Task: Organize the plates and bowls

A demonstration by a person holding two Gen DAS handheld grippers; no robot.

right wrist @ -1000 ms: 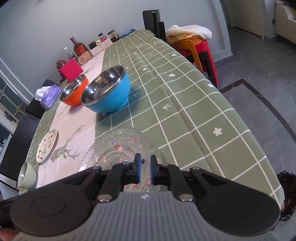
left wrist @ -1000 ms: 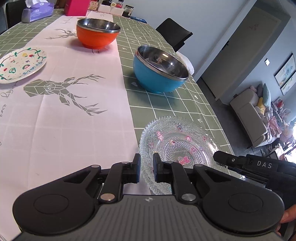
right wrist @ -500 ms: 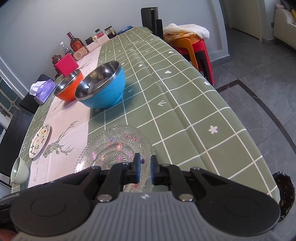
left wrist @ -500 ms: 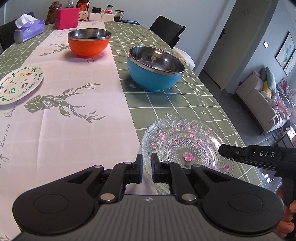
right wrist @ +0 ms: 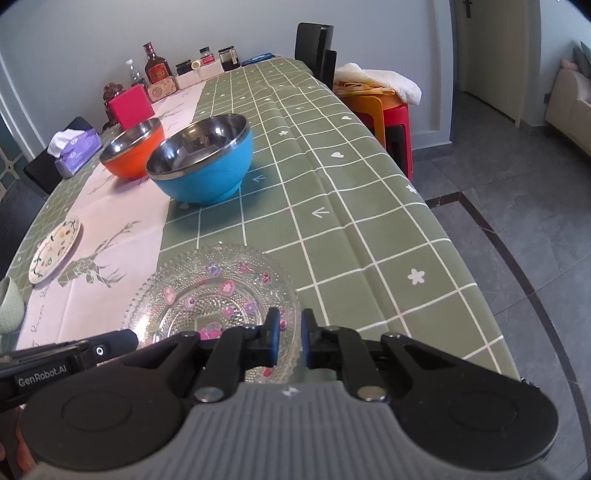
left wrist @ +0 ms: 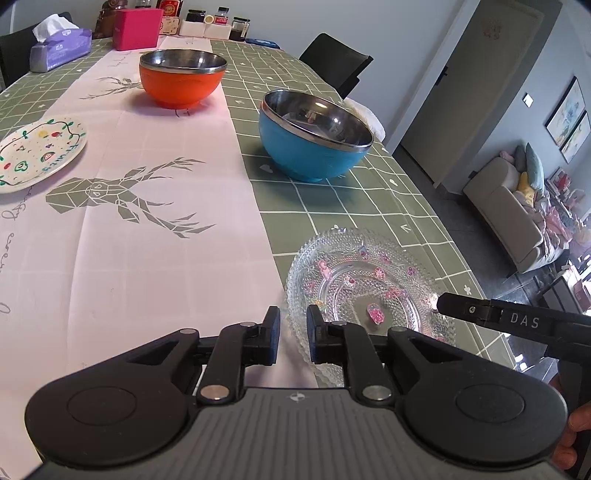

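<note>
Left gripper (left wrist: 291, 334): fingers a little apart, straddling the near left rim of the glass plate (left wrist: 364, 291), pads on either side of the rim with gaps visible; not pinching. Right gripper (right wrist: 287, 338): fingers likewise slightly parted over the plate's near right rim, gap visible, no firm clamp discernible.

Glass plate: flat on the green checked tablecloth (right wrist: 332, 206), right side up, round, so no long axis to record; near the table's front edge, just right of the pale deer-print runner (left wrist: 122, 206). Rim edge touching or overlapping the runner border; cannot tell which.

Farther out: blue bowl (left wrist: 314, 136) upright, opening up, well apart from the plate. Orange bowl (left wrist: 183, 81) upright on the runner beyond it. Painted plate (left wrist: 37, 151) flat at the left of the runner. Pale green cup (right wrist: 9, 306) at the left edge of the right view. Tissue box (left wrist: 59, 46) and pink box (left wrist: 138, 27) at the far end.

Against half a second earlier: finger gaps on both grippers slightly wider; left view shifted so the plate sits more to the right; plate, bowls and painted plate unchanged in place.
</note>
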